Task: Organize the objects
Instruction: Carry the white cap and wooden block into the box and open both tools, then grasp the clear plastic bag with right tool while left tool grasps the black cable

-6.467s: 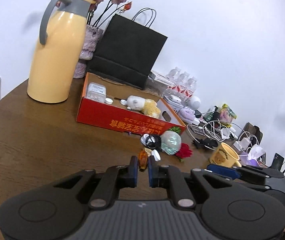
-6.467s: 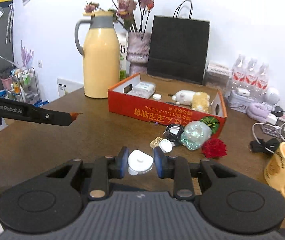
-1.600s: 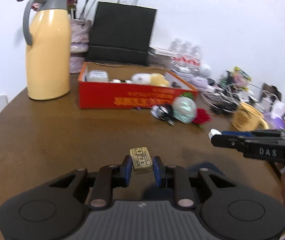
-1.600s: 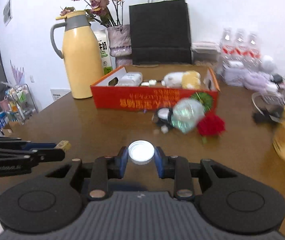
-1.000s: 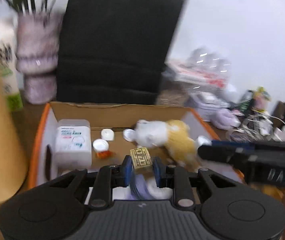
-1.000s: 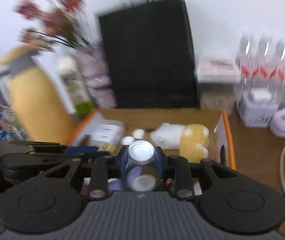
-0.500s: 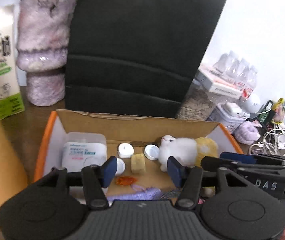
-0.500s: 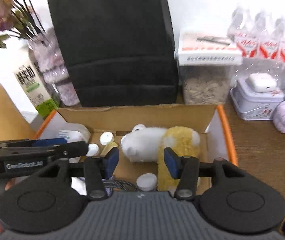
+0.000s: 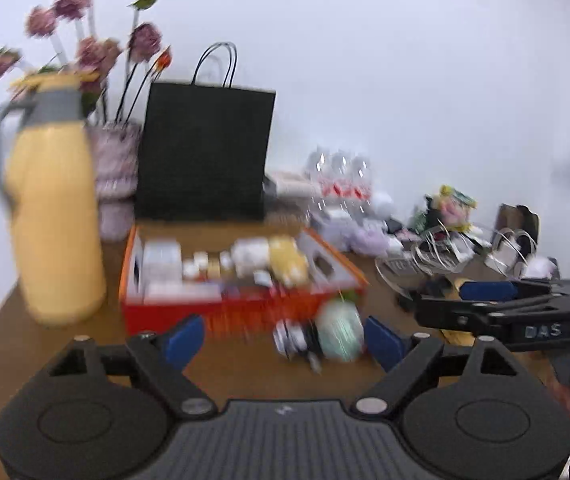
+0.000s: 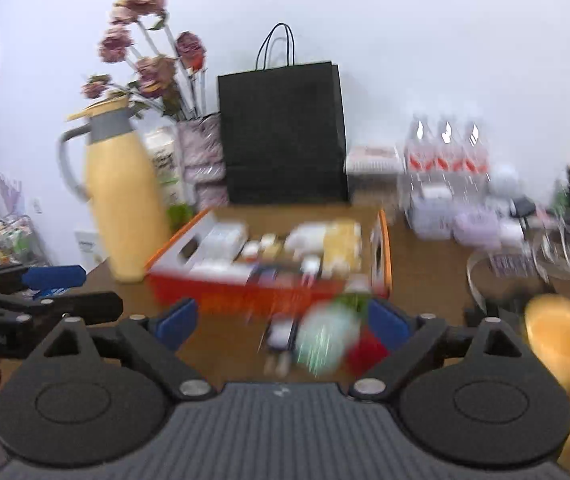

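Observation:
The red cardboard box [image 9: 245,312] [image 10: 245,298] stands on the brown table and holds a white plush, a yellow plush, a white tub and small caps. In front of it lie a pale green ball [image 9: 339,330] [image 10: 325,340], a black-and-white item [image 9: 291,336] and a red flower [image 10: 365,354]. My left gripper [image 9: 285,340] is open and empty, held back from the box. My right gripper [image 10: 283,324] is open and empty too. Both views are blurred by motion.
A yellow thermos jug [image 9: 51,224] [image 10: 125,200] stands left of the box. A vase of flowers [image 9: 115,176] and a black paper bag [image 9: 205,152] stand behind. A yellow mug [image 10: 561,336], cables, water bottles [image 10: 445,148] and clutter lie right.
Both grippers have pulled back from over the box to in front of it, jaws wide. The yellowish block and the white cap they carried now lie in the box.

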### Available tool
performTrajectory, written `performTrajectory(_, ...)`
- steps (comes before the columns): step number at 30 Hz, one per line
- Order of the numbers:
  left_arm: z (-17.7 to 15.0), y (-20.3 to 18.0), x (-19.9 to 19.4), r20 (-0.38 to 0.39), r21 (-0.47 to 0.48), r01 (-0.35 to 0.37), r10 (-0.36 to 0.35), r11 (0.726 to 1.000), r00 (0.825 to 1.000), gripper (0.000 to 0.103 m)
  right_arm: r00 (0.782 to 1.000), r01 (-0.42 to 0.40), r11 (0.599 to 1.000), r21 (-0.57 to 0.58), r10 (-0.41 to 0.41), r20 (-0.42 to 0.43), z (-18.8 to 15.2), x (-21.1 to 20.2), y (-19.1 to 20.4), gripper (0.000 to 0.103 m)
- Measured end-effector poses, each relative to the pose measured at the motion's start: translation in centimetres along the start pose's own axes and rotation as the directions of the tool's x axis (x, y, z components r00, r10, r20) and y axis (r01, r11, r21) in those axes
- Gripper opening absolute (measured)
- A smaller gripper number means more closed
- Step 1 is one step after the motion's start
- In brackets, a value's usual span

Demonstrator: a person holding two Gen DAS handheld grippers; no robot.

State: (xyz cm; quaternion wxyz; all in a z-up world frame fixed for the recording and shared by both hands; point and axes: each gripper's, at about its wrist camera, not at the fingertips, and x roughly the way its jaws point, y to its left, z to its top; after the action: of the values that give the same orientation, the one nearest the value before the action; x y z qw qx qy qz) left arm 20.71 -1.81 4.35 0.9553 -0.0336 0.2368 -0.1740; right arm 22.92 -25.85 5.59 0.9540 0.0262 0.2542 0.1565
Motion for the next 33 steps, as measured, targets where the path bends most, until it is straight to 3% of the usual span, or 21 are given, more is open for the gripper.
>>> performTrajectory(5,-6.3,-1.1,-3.6,-0.116,-0.098,-0.021,0.010,0.995,0.993,0.087,0.995,-0.026,0.999,0.022,0.028,-0.091,-7.5,-5.9,1.3,0.096)
performTrajectory(8,-8.1,-2.1,-3.0,-0.189,-0.063,-0.037,0.025,0.997,0.982,0.085,0.994,-0.034,0.999,0.026,0.037,-0.107,-9.1,-6.9,2.1,0.096)
performTrajectory(10,-8.4,-2.6,-2.5,-0.184,-0.022,-0.068,0.063,0.997,0.981,0.083,0.996,-0.027,1.000,0.008,0.027,-0.087,-9.1,-6.9,2.6,0.095)
performTrajectory(14,-6.9,-2.5,-1.9,-0.106,0.017,-0.062,0.063,0.998,0.992,0.083,0.999,0.029,1.000,-0.004,-0.029,-0.030,-8.3,-5.6,2.0,0.089)
performTrajectory(17,-5.3,-1.8,1.3,-0.072,0.068,-0.031,0.036,0.997,0.997,0.083,0.998,0.061,0.998,0.014,-0.061,-0.019,-6.9,-2.6,0.4,0.076)
performTrajectory(19,-4.0,-1.6,4.8,-0.086,0.119,-0.071,0.082,0.990,0.993,0.068,0.997,0.079,0.996,0.032,-0.078,-0.006,-5.8,-0.2,-0.7,0.070)
performTrajectory(20,-3.4,-1.7,6.8,-0.090,0.158,-0.080,0.095,0.984,0.991,0.066,0.996,0.084,0.996,0.040,-0.084,0.000,-5.0,1.4,-1.4,0.069)
performTrajectory(22,-2.5,-1.9,10.8,-0.120,0.229,-0.038,0.067,0.973,0.991,0.066,0.996,0.085,0.995,0.043,-0.085,-0.001,-3.7,4.4,-2.4,0.067)
performTrajectory(24,-1.7,-1.8,14.6,-0.167,0.238,0.028,0.012,0.971,0.986,0.066,0.997,0.072,0.996,0.042,-0.072,-0.007,-2.6,7.6,-3.2,0.066)
performTrajectory(27,-1.5,-1.8,18.6,-0.196,0.263,0.067,-0.015,0.963,0.981,0.068,0.996,0.082,0.996,0.032,-0.081,-0.035,-1.8,12.2,-4.3,0.066)
performTrajectory(29,-1.7,-2.2,20.9,-0.207,0.310,0.066,0.000,0.948,0.978,0.067,0.995,0.067,0.997,0.048,-0.063,-0.082,-1.9,14.7,-5.3,0.044)
performTrajectory(30,-1.8,-2.2,21.8,-0.209,0.331,0.059,0.012,0.942,0.978,0.067,0.995,0.045,0.997,0.067,-0.038,-0.091,-2.1,15.1,-5.8,0.020)
performTrajectory(33,-1.8,-1.0,22.4,-0.199,0.284,0.108,-0.052,0.953,0.979,0.066,1.000,0.022,0.985,0.173,-0.018,-0.024,-2.3,13.3,-7.5,0.018)
